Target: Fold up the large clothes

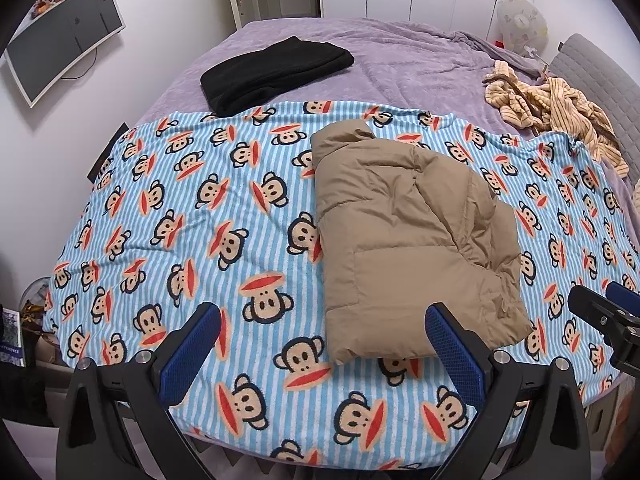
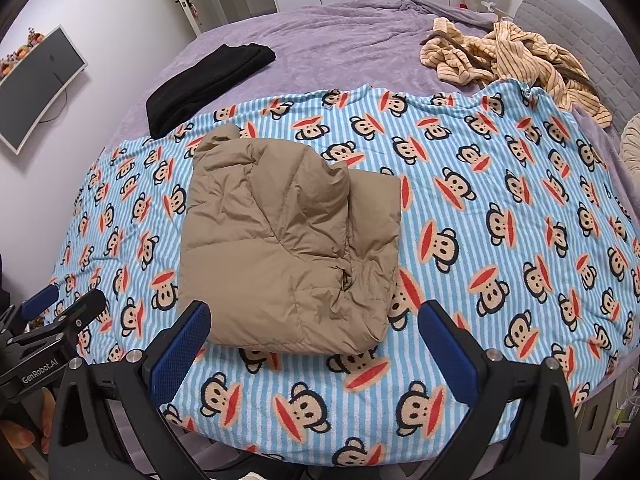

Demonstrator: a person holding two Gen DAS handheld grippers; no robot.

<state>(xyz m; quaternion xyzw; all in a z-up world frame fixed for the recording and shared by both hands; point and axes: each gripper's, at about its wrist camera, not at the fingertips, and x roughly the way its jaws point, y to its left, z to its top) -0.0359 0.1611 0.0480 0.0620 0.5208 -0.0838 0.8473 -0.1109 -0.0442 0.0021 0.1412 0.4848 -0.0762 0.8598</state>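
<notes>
Left gripper (image 1: 324,332) and right gripper (image 2: 314,330) spread wide, empty, above the near edge of blue-striped monkey-print blanket (image 1: 192,208). Just beyond the fingertips, folded tan puffer jacket (image 2: 288,248). Farther back, folded black garment (image 1: 276,72).

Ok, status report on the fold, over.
Left gripper and right gripper open, empty. Tan puffer jacket folded on monkey blanket. Nothing in the way.

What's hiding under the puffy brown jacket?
The tan jacket lies folded on the blue striped monkey blanket, which shows all around it. The monkeys directly beneath are covered, and the jacket's inner folded layers cannot be seen. Both grippers' jaws are open, touching nothing.
</notes>
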